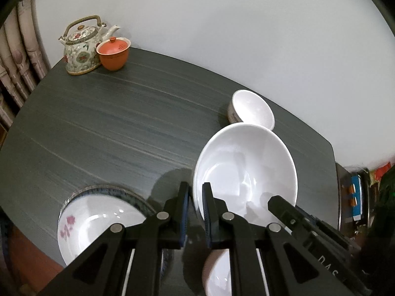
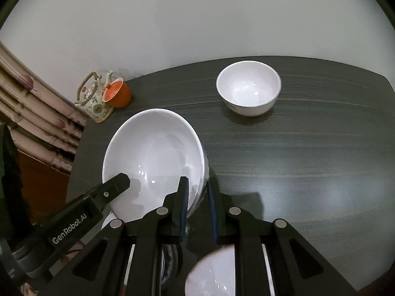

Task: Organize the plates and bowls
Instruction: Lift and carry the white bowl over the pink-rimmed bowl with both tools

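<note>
At the far left corner of the dark grey wood-grain surface (image 1: 111, 113) stand a floral ceramic teapot with a hoop handle (image 1: 80, 48) and, touching it, a small orange lidded cup (image 1: 113, 53), both well apart from the work. Nearer, at lower left, lies a white plate with pink flowers and a blue rim (image 1: 98, 218). Right of it, the large plain white bowl (image 1: 244, 170) is tilted and looks lifted clear of the surface, held from both sides: the left gripper (image 1: 196, 212) has its jaws nearly together, clamped on the bowl's near left rim, and the right gripper (image 2: 197, 204) pinches the opposite rim likewise. Farthest right, beyond the big bowl and ahead of both grippers, sits the small white bowl with a patterned outside (image 2: 248, 87), upright; another white bowl (image 2: 212, 273) shows just below the jaws.
</note>
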{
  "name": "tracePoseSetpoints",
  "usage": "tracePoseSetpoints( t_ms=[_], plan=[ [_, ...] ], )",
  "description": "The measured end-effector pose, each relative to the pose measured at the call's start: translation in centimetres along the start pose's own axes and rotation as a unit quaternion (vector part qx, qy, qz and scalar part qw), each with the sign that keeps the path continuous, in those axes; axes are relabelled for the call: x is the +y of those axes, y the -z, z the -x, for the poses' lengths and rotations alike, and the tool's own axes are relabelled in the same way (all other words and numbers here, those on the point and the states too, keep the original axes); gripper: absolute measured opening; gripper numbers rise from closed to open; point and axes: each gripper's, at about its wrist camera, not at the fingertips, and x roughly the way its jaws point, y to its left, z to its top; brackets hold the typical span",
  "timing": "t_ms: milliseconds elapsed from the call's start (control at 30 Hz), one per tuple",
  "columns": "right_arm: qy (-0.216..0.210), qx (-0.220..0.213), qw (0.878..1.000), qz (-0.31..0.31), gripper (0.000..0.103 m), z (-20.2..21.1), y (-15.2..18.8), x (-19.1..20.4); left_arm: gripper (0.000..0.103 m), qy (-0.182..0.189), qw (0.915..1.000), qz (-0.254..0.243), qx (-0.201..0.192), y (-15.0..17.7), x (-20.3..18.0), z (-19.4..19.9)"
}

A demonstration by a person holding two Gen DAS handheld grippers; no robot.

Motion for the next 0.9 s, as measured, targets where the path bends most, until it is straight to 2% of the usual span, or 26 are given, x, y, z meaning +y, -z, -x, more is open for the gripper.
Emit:
tracePoseSetpoints(
  t_ms=[533, 900],
  plan=[
    [0.000, -0.035, 0.999, -0.025, 0.016, 6.2, 6.7, -4.2, 0.011, 0.023, 0.9993, -0.027, 0.006, 7.1, -3.7, 3.2],
    [0.011, -0.024, 0.999, -0.043, 0.016, 7.0, 10.6, -6.4, 0.011, 0.013, 0.9971, -0.051, 0.056, 10.4, -4.6, 0.3]
  ],
)
